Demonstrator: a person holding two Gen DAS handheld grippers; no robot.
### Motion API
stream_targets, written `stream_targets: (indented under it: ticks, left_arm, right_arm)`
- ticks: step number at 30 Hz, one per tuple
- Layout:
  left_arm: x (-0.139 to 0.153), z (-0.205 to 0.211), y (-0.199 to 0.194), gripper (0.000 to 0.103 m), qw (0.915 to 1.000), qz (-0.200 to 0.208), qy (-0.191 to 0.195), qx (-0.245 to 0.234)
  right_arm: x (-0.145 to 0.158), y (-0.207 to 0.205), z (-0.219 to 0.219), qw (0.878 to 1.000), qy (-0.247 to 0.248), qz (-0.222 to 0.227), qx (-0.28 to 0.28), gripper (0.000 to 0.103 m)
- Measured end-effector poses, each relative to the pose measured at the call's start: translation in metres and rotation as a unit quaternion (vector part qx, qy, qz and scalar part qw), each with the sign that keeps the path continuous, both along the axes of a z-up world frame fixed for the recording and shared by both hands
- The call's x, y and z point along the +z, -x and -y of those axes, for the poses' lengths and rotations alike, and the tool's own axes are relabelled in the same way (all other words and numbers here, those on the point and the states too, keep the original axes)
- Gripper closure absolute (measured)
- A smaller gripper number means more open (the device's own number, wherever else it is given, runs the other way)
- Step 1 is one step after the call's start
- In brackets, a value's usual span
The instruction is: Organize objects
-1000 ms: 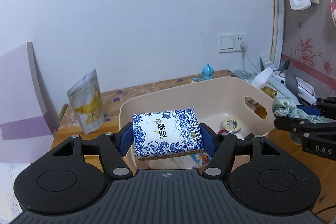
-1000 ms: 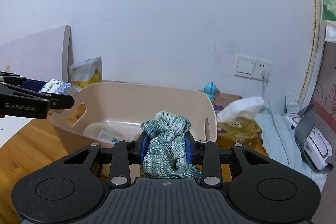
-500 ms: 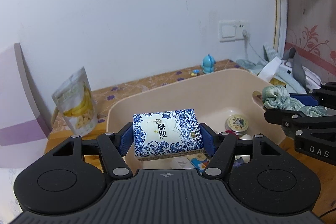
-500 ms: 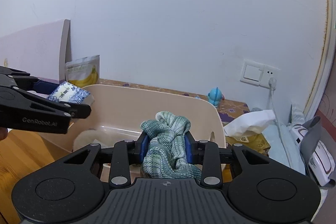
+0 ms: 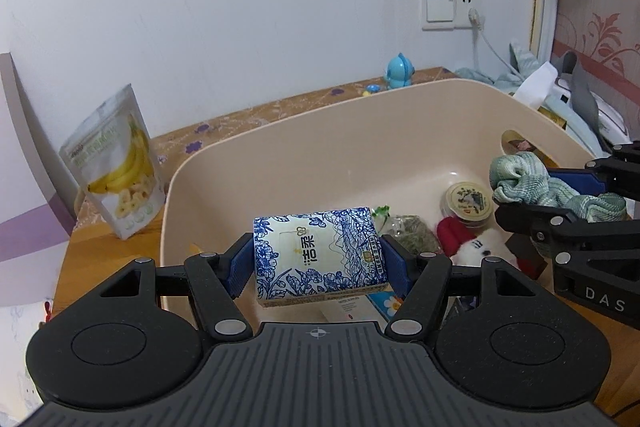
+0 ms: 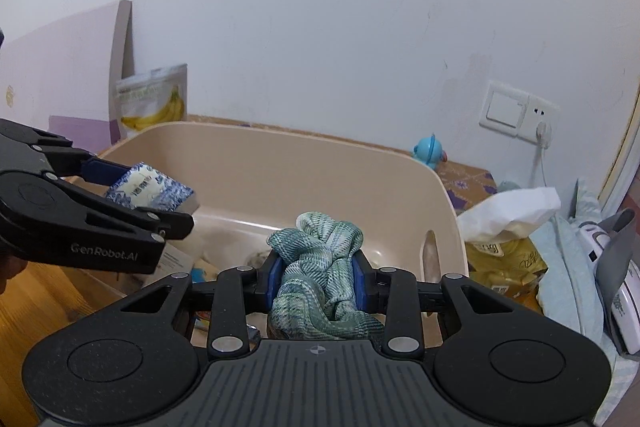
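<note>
Left hand-held gripper (image 5: pixel 319 259) clamped on blue-and-white floral tissue pack (image 5: pixel 318 255); right hand-held gripper (image 6: pixel 316 279) clamped on crumpled green cloth (image 6: pixel 320 267) (both above beige bin (image 5: pixel 320 147), cloth at 3 o'clock).

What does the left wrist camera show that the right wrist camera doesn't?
Only the left wrist view shows the bin's contents: a round lidded tub, a red and white plush and a bag of dried herbs. Only the right wrist view shows the yellow packet beside the bin. Both show the bin, the left claw shut on the tissue pack, the right claw shut on the cloth, the banana bag and the blue toy.
</note>
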State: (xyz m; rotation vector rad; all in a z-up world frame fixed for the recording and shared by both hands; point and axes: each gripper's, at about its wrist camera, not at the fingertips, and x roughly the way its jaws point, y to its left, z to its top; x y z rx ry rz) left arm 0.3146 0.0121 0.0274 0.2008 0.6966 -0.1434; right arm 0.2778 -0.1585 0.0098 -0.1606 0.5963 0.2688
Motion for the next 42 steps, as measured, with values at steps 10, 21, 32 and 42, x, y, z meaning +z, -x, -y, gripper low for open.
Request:
stream_targets:
  ticks: [10,21,32,42]
  left_arm:
    - [-0.011,0.005,-0.007,0.036,0.9996,-0.026,-0.006,-0.008]
    - [-0.004,0.002,0.000,0.018,0.9997,-0.019,0.001,0.013]
    - [0.013,-0.002,0.015,0.017,0.9994,-0.001,0.023,0.025]
    - [0.024,-0.002,0.037,0.017,0.9990,0.015,0.028,0.031]
  right_arm:
    - [-0.003,-0.004,0.003,1.000,-0.002,-0.011,-0.001,0.064]
    - [-0.001,0.001,0.010,0.999,-0.026,-0.016,-0.016,0.031]
    - [0.013,0.018,0.015,0.999,-0.032,0.009,-0.017,0.008]
    - [0.014,0.037,0.022,0.999,-0.047,0.009,-0.025,0.008]
